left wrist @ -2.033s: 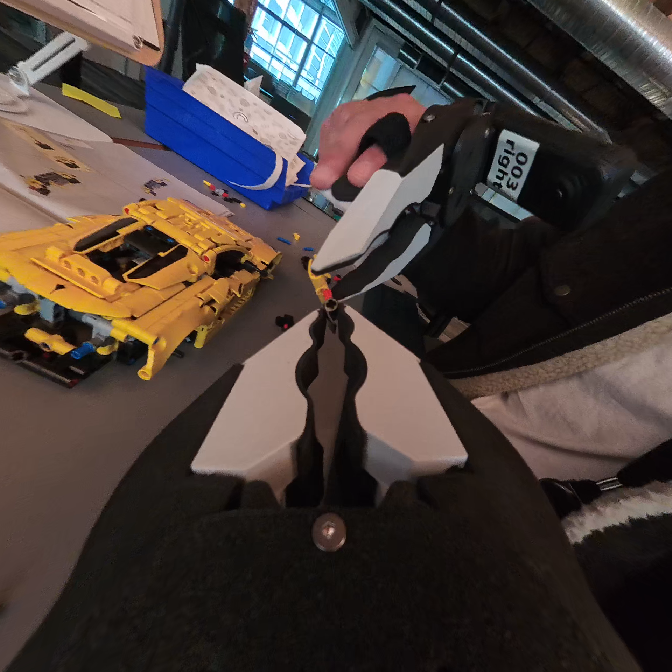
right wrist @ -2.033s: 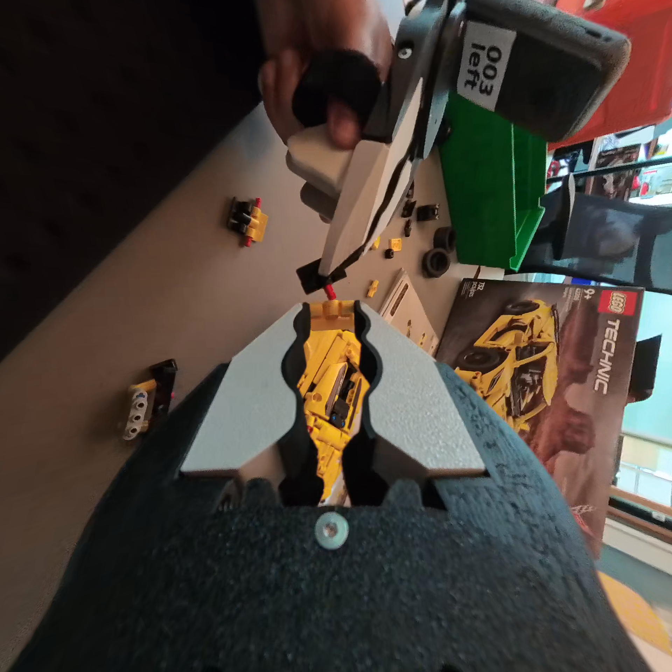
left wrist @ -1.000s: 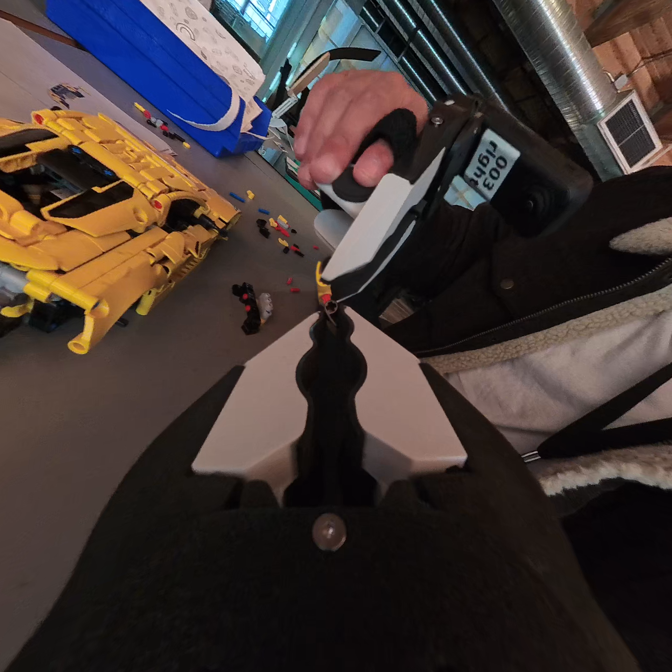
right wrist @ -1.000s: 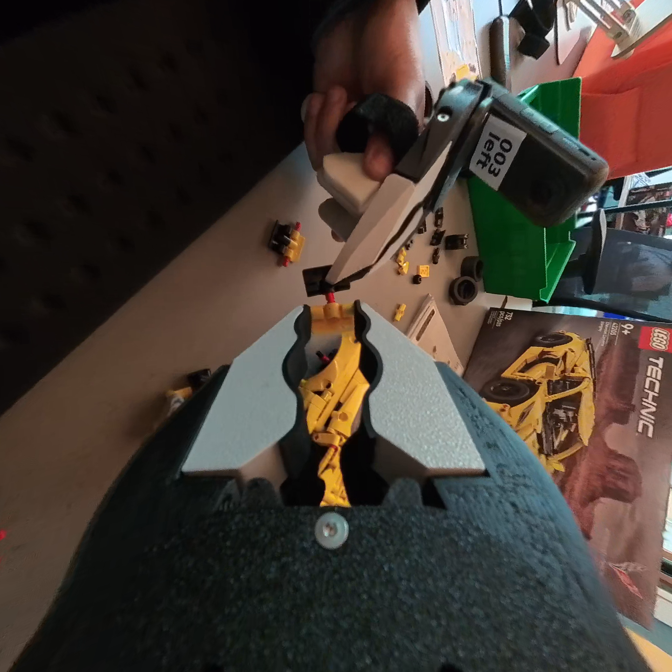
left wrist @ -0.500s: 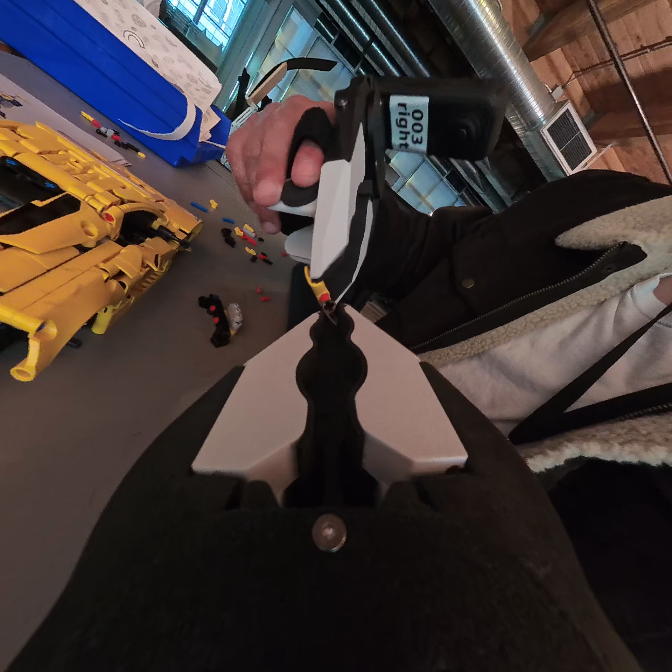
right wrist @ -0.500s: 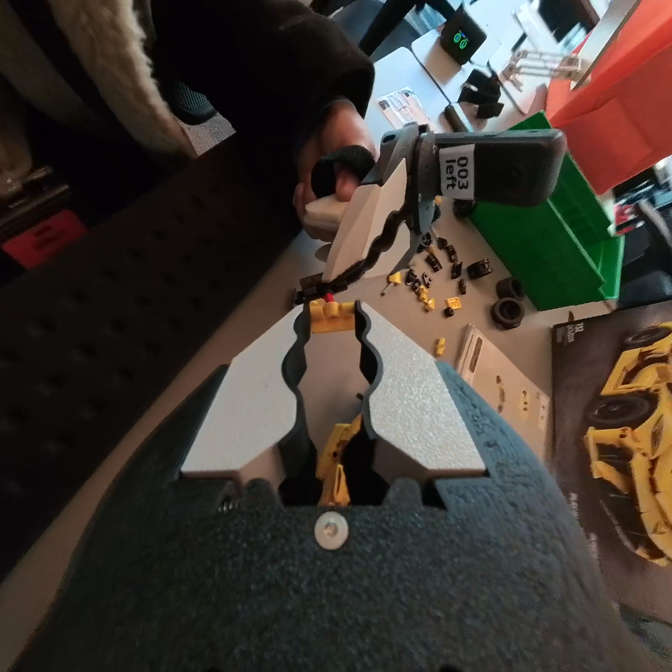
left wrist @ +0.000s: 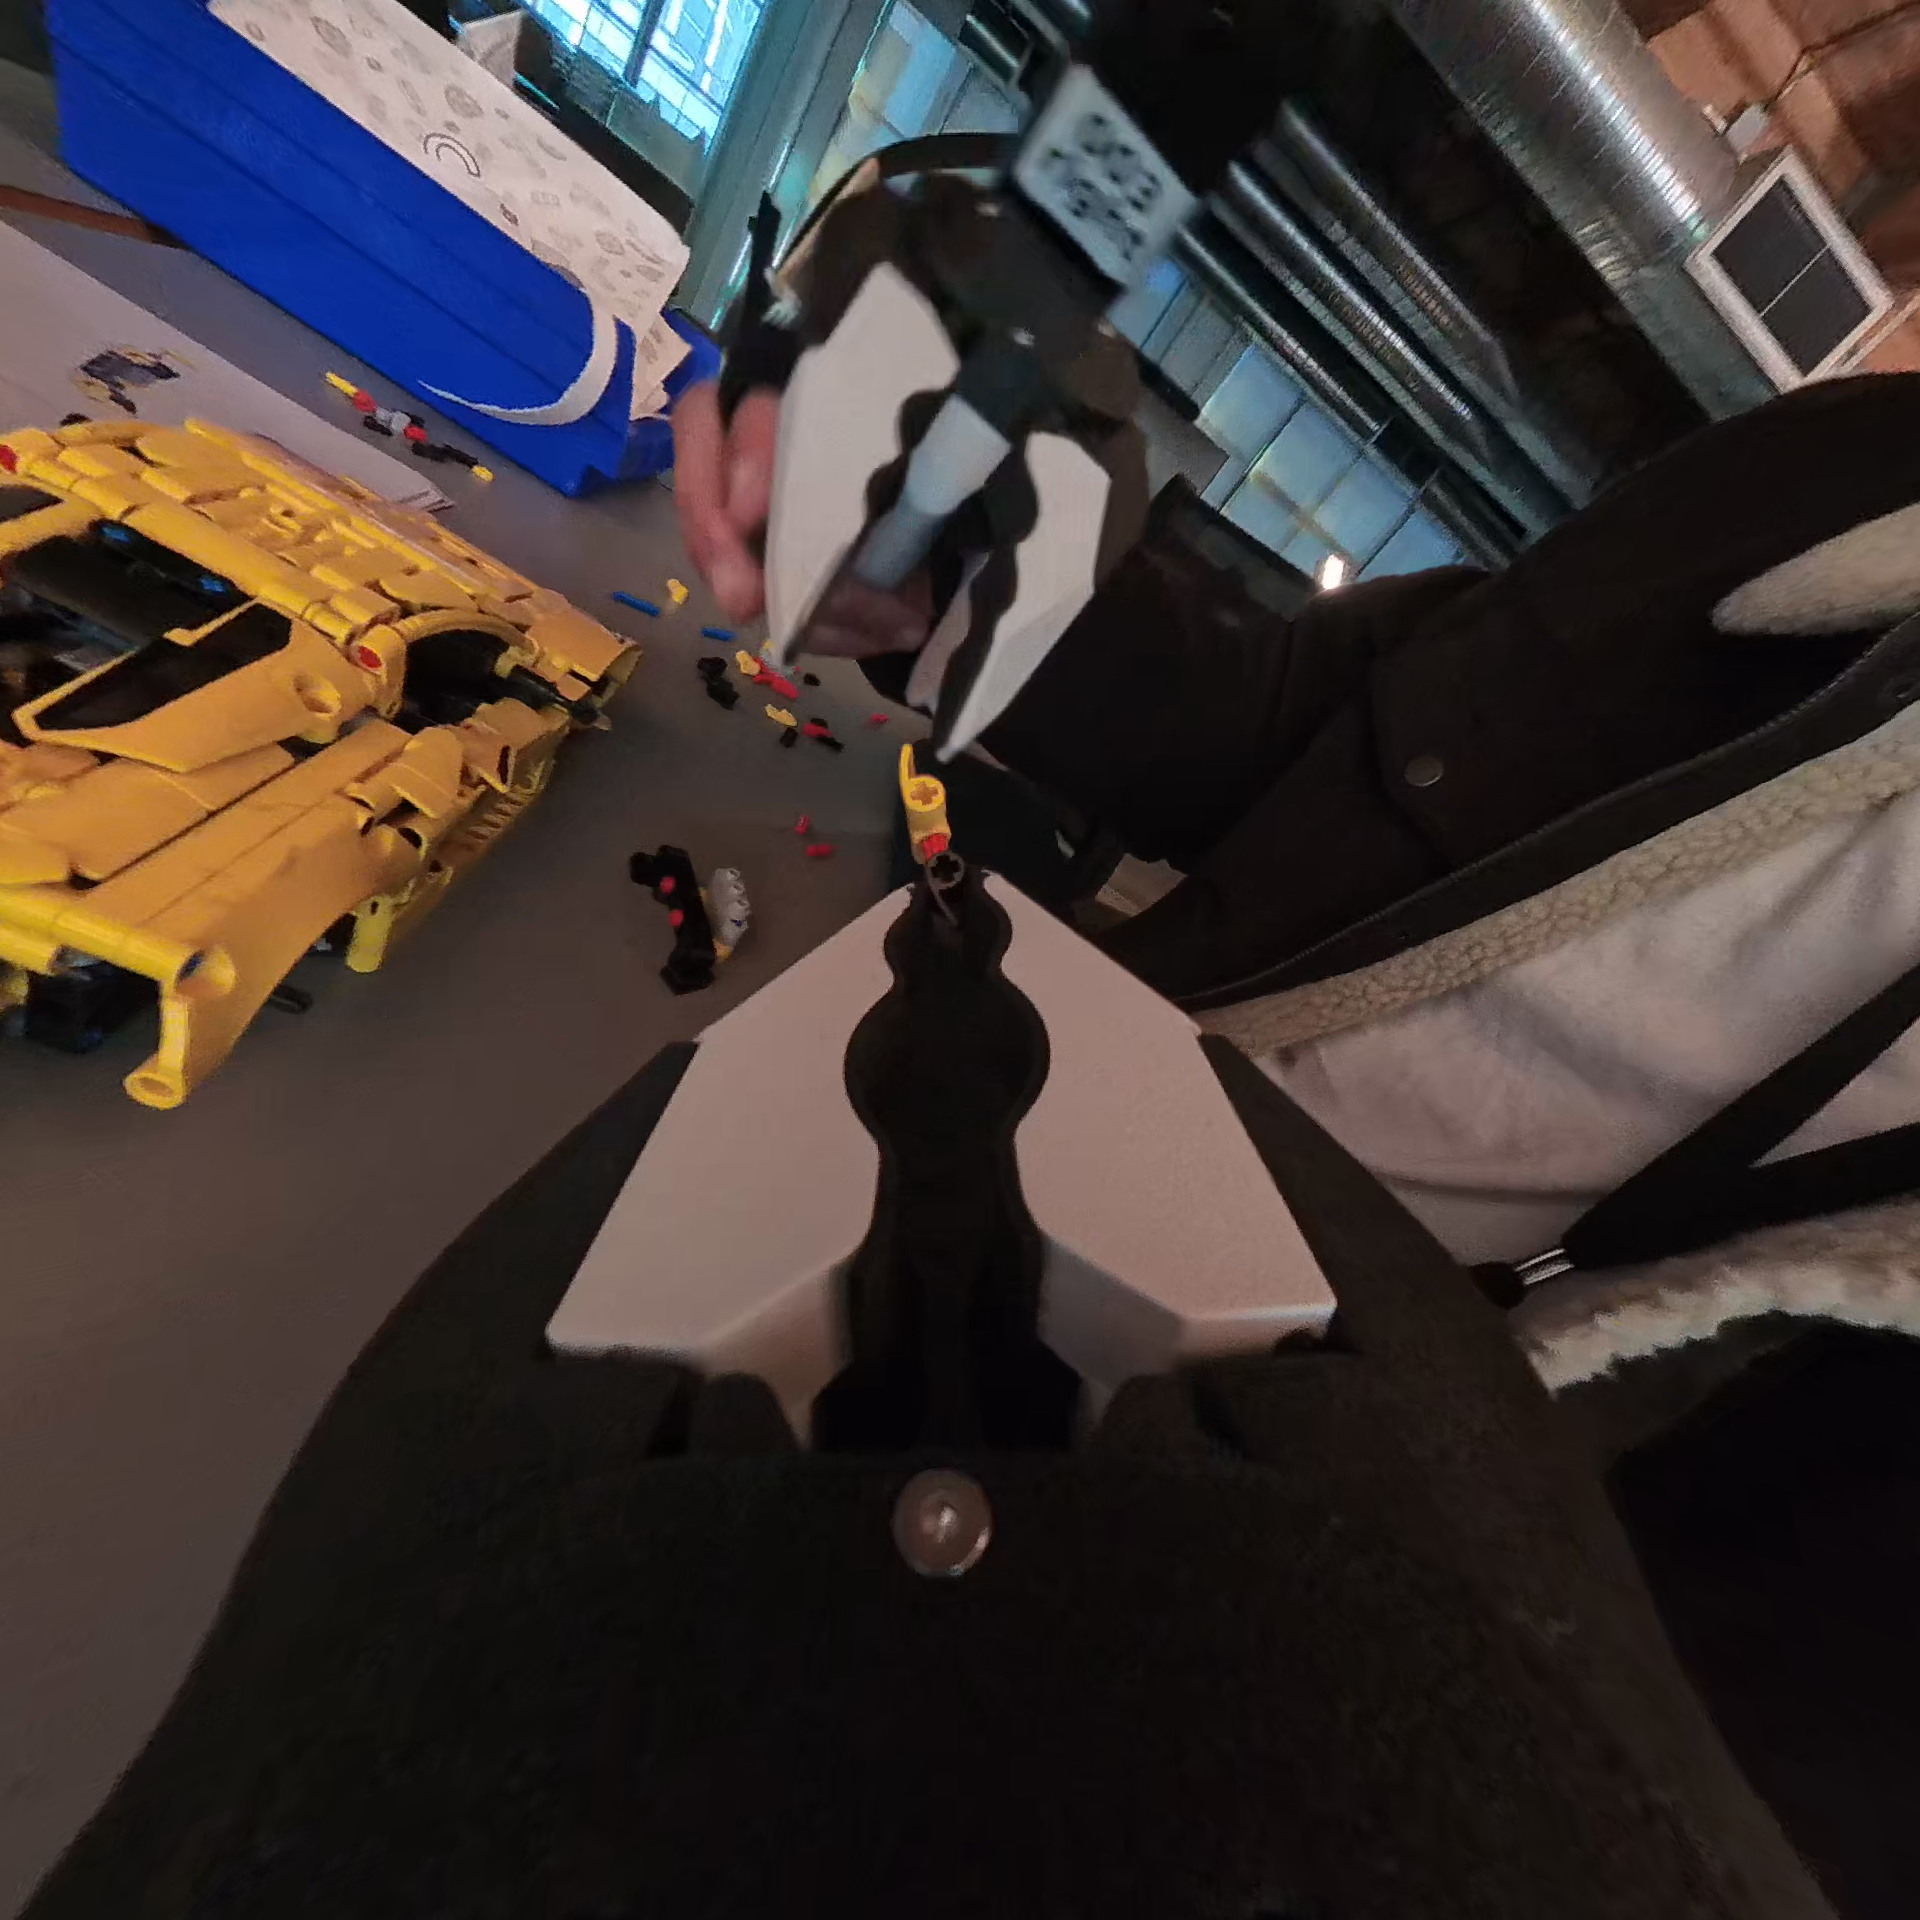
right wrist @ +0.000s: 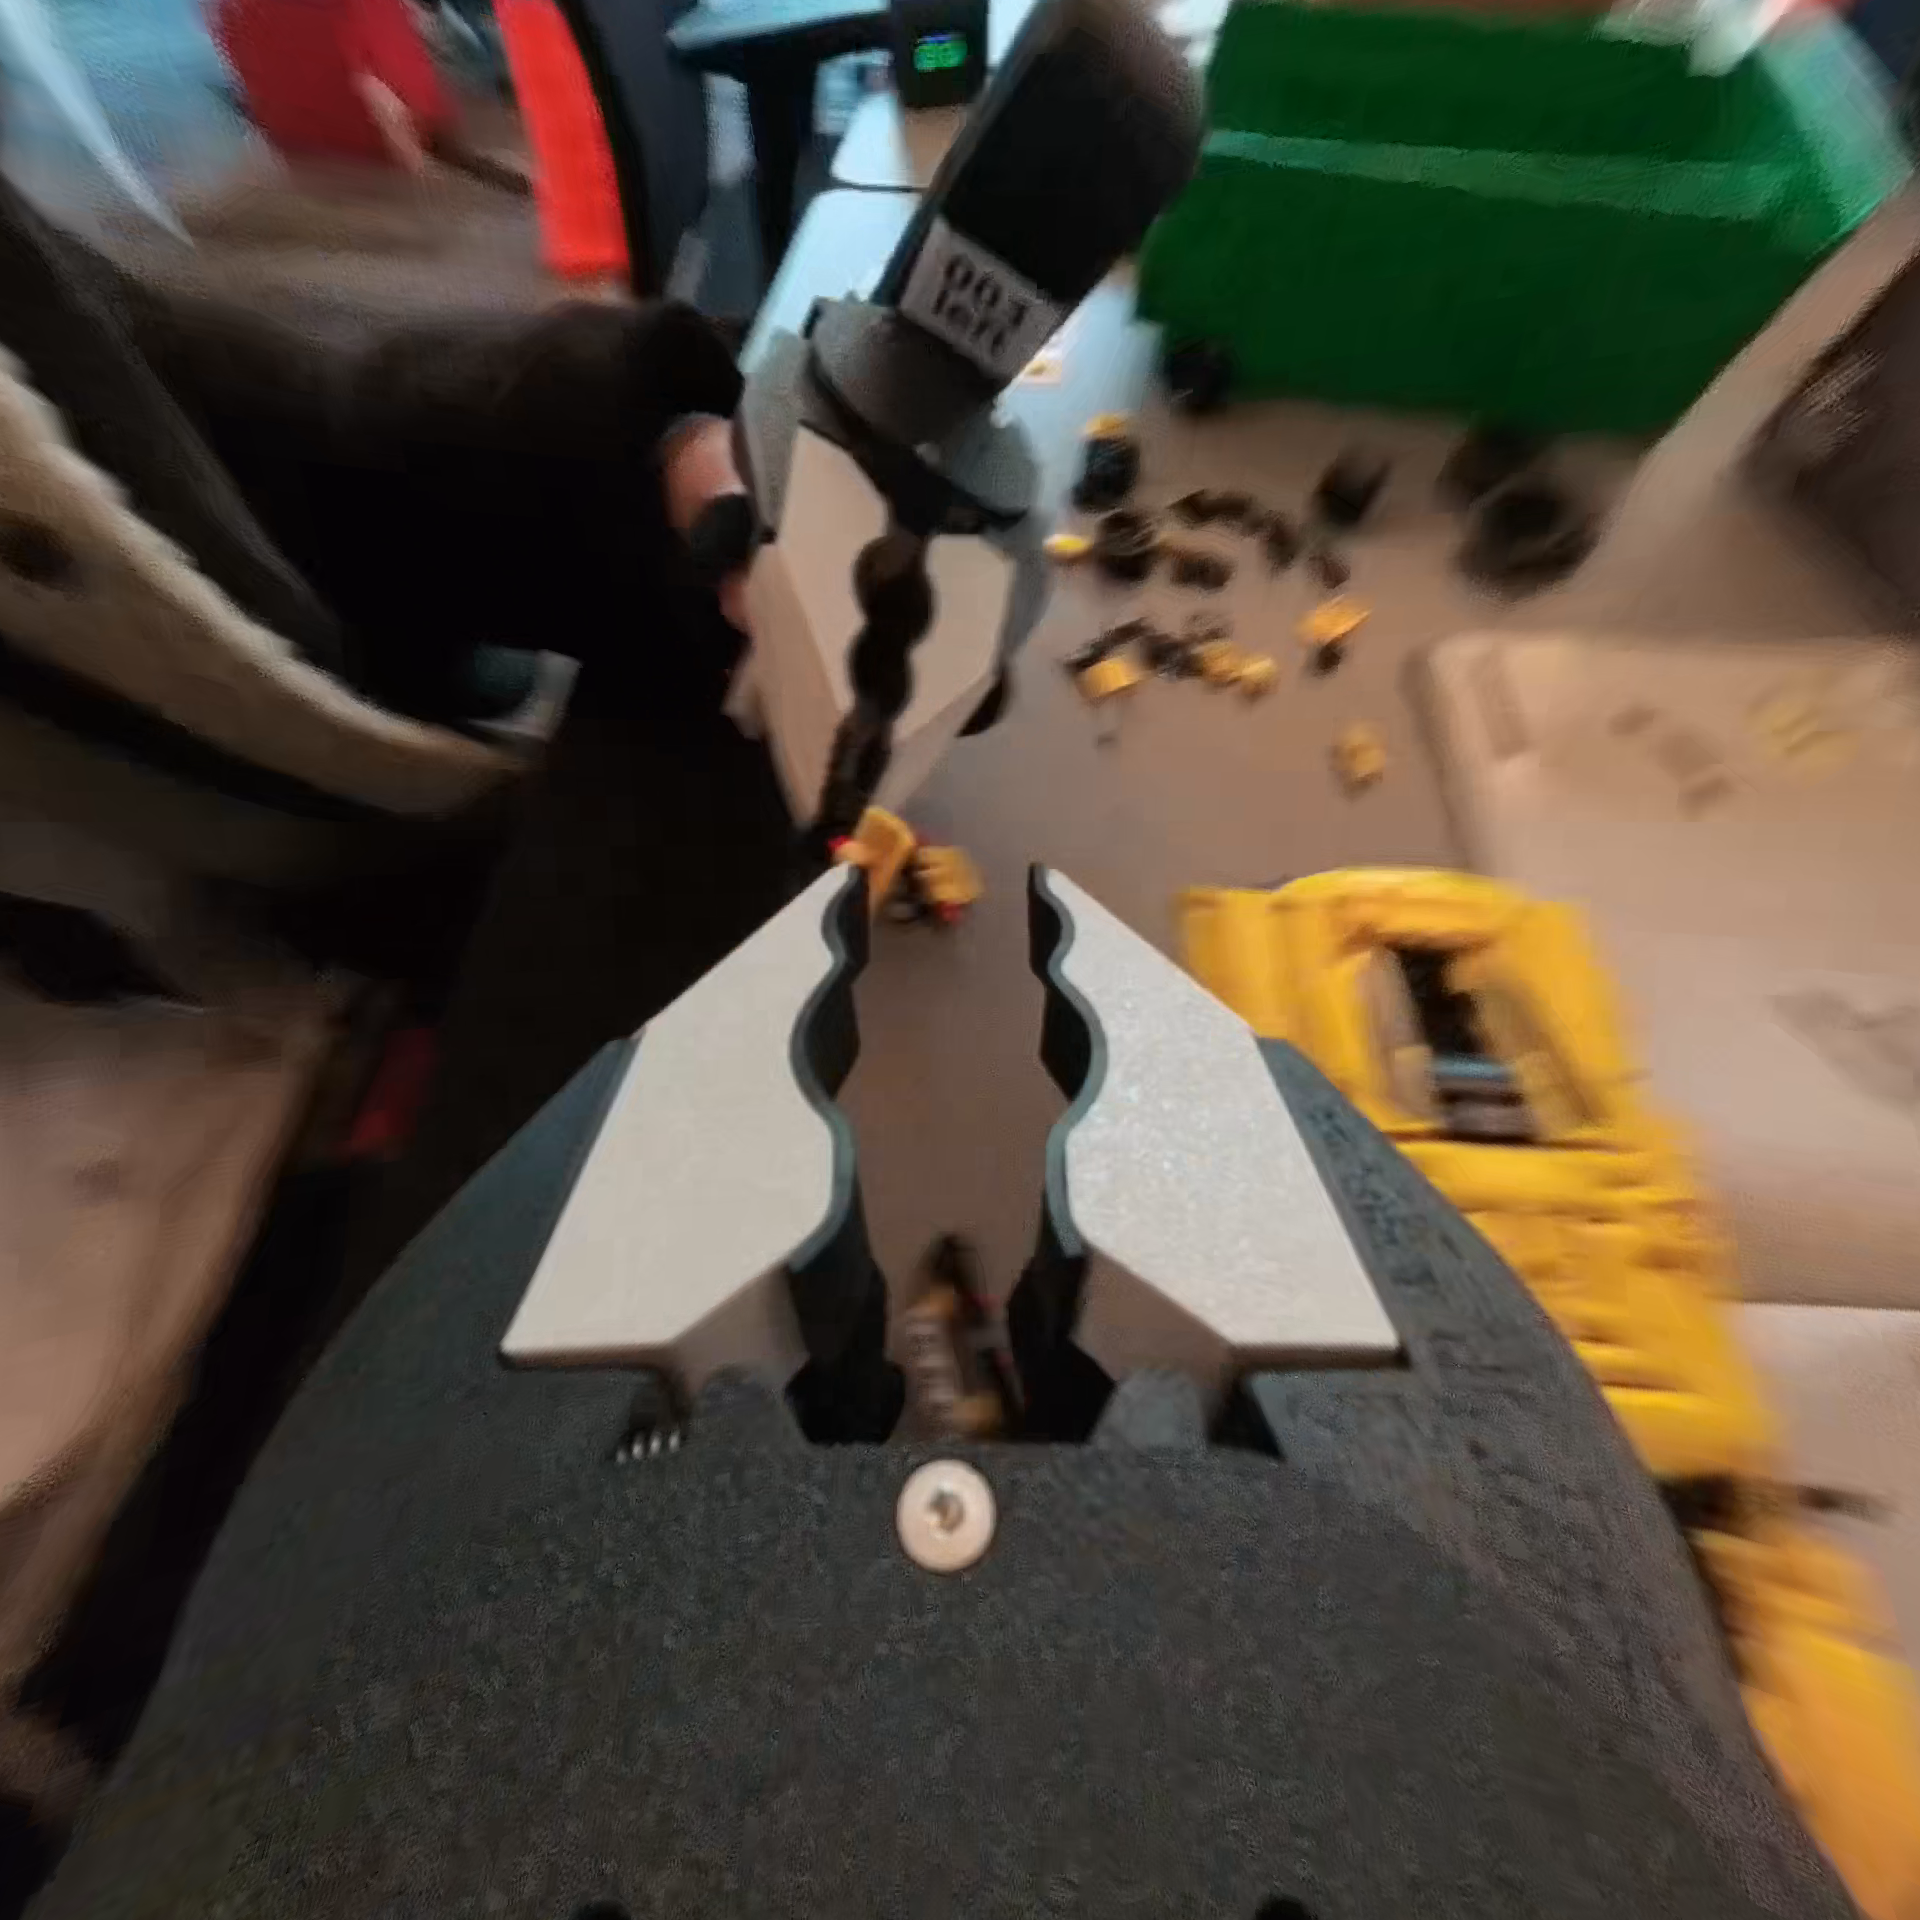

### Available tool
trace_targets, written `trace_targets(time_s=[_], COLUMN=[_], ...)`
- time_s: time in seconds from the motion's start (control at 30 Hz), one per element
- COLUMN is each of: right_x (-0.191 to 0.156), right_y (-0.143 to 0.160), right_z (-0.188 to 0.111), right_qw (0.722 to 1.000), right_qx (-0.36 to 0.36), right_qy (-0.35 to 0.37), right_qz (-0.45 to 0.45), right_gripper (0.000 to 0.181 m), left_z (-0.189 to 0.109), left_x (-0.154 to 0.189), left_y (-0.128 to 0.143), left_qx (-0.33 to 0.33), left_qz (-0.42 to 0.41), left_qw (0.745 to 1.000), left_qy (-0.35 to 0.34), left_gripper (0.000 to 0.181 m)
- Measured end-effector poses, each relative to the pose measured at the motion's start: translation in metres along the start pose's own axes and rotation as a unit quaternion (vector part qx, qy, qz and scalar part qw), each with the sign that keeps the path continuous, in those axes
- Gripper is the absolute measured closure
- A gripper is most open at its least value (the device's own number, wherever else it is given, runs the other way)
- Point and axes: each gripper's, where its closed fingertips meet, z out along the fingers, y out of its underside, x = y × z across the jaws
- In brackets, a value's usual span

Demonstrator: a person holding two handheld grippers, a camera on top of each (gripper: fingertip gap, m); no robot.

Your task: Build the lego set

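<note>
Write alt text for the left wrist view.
The left gripper, fingers shut, pinches a small yellow-and-red lego piece at its tips. The open right gripper hangs just beyond it, above a grey table with a yellow lego car at left.

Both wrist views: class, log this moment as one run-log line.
left gripper: shut on yellow piece | right gripper: open, empty | yellow car: on table | step: piece joined, right released

We see a yellow car [left wrist: 239,727] at nine o'clock; a blue bin [left wrist: 343,260] at eleven, its paper [left wrist: 488,177] white with grey doodles; a green bin [right wrist: 1507,229] at one.
</note>
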Motion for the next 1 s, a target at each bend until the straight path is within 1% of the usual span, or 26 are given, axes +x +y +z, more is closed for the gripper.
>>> trace_targets(time_s=[0.03,0.07,0.1,0.13,0.2,0.27,0.3,0.43,0.6,0.77,0.8,0.87,0.93,1.0], right_x=[-0.010,-0.015,-0.019,-0.025,-0.031,-0.031,-0.030,-0.030,-0.029,-0.033,-0.034,-0.039,-0.035,-0.034], right_y=[0.001,-0.002,-0.001,0.001,0.002,0.003,0.001,0.003,-0.010,-0.004,-0.002,0.011,0.002,0.007], right_z=[0.001,0.001,0.003,0.004,0.006,0.008,0.007,0.008,0.005,0.006,0.007,0.014,0.012,0.015], right_qw=[0.996,0.985,0.974,0.964,0.954,0.957,0.958,0.958,0.943,0.941,0.943,0.951,0.951,0.955], right_qx=[0.014,0.031,0.034,0.032,0.032,0.032,0.037,0.027,0.074,0.047,0.036,-0.014,0.007,-0.009], right_qy=[-0.055,-0.100,-0.133,-0.167,-0.198,-0.195,-0.193,-0.199,-0.219,-0.232,-0.231,-0.222,-0.215,-0.207], right_qz=[0.067,0.134,0.180,0.204,0.222,0.210,0.208,0.206,0.240,0.241,0.239,0.216,0.221,0.213], right_gripper=[0.152,0.153,0.152,0.153,0.163,0.174,0.175,0.175,0.175,0.175,0.175,0.175,0.175,0.175], left_z=[0.001,0.002,0.003,0.004,0.006,0.006,0.006,0.007,0.003,0.006,0.008,0.011,0.009,0.008], left_x=[0.002,0.004,0.007,0.007,0.006,0.008,0.008,0.008,0.014,0.013,0.012,0.009,0.010,0.006], left_y=[-0.001,-0.002,-0.002,-0.001,0.002,0.002,0.001,0.002,-0.009,-0.003,-0.001,0.007,-0.001,0.002], left_qx=[0.000,0.001,0.002,-0.001,-0.011,-0.011,-0.009,-0.011,0.018,0.002,-0.007,-0.030,-0.009,-0.016], left_qz=[0.019,0.042,0.062,0.072,0.075,0.080,0.084,0.095,0.112,0.103,0.103,0.104,0.106,0.101], left_qw=[1.000,0.999,0.998,0.997,0.997,0.997,0.996,0.995,0.993,0.995,0.994,0.994,0.994,0.994], left_qy=[-0.004,-0.007,-0.010,-0.012,-0.018,-0.015,-0.016,-0.021,-0.023,-0.018,-0.020,-0.027,-0.029,-0.035], left_gripper=[0.176,0.176,0.176,0.176,0.176,0.176,0.176,0.176,0.176,0.177,0.177,0.178,0.177,0.177])
